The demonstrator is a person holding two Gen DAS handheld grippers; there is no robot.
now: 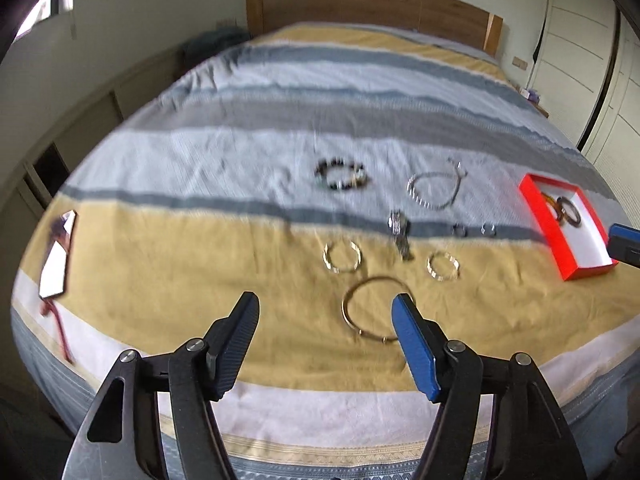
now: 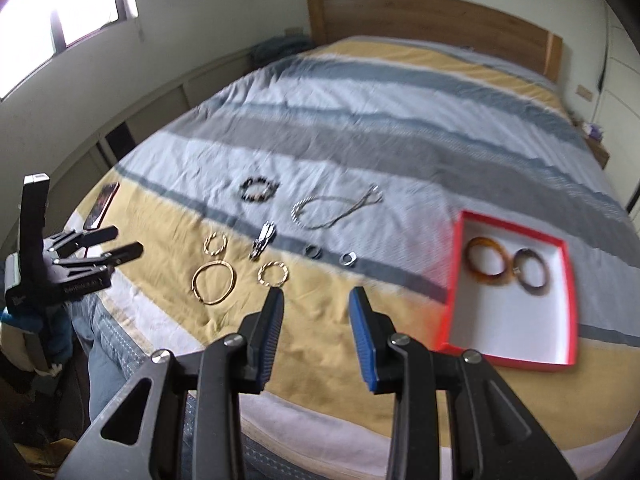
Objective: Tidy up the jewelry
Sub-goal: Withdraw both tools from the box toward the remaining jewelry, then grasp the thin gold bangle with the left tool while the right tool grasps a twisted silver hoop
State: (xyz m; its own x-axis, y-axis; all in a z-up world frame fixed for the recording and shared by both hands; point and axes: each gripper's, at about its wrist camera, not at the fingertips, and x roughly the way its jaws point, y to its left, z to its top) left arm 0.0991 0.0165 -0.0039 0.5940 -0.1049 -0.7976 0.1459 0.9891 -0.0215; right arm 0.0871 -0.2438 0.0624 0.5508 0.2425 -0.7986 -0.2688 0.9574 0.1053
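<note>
Jewelry lies on the striped bedspread. A large gold bangle (image 1: 372,312) (image 2: 214,282) is nearest, just beyond my open, empty left gripper (image 1: 326,310), which also shows in the right wrist view (image 2: 110,244). Two twisted gold hoops (image 1: 342,257) (image 1: 443,266), a metal watch (image 1: 400,232), two rings (image 1: 460,230) (image 1: 489,230), a dark bead bracelet (image 1: 342,176) and a silver chain (image 1: 436,188) lie further out. A red box (image 2: 454,264) with a white inside holds an amber bangle (image 2: 488,266) and a dark bangle (image 2: 532,272). My right gripper (image 2: 316,300) is open, empty, above the yellow stripe.
A phone (image 2: 102,206) (image 1: 56,256) lies at the bed's left edge with a red cord. The bed's near edge runs under both grippers. A wooden headboard (image 1: 372,4) stands at the far end, cabinets on the left, a wardrobe on the right.
</note>
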